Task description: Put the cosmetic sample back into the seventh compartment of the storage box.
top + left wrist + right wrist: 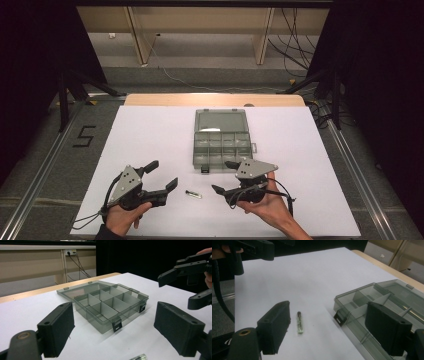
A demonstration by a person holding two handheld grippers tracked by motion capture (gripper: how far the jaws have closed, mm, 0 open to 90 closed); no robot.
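A clear grey compartment box [221, 140] lies open in the middle of the white sheet, its lid folded back and its cells bare. In front of it, between my two grippers, a small glass vial [193, 194] with a dark cap lies on its side. My left gripper [162, 175] is held open at the near left, aimed toward the box [105, 300]. My right gripper [223, 176] stands open just right of the vial [299, 322], which lies ahead of its left jaw. Neither gripper has anything between its pads, and the box's front corner [372, 300] is by the right jaw.
The white sheet [150, 135] covers a wooden table whose far edge [215, 99] shows bare. Metal rails run along both sides. Shelving and cables stand on the floor beyond. The box's black latches [116, 325] face the near side.
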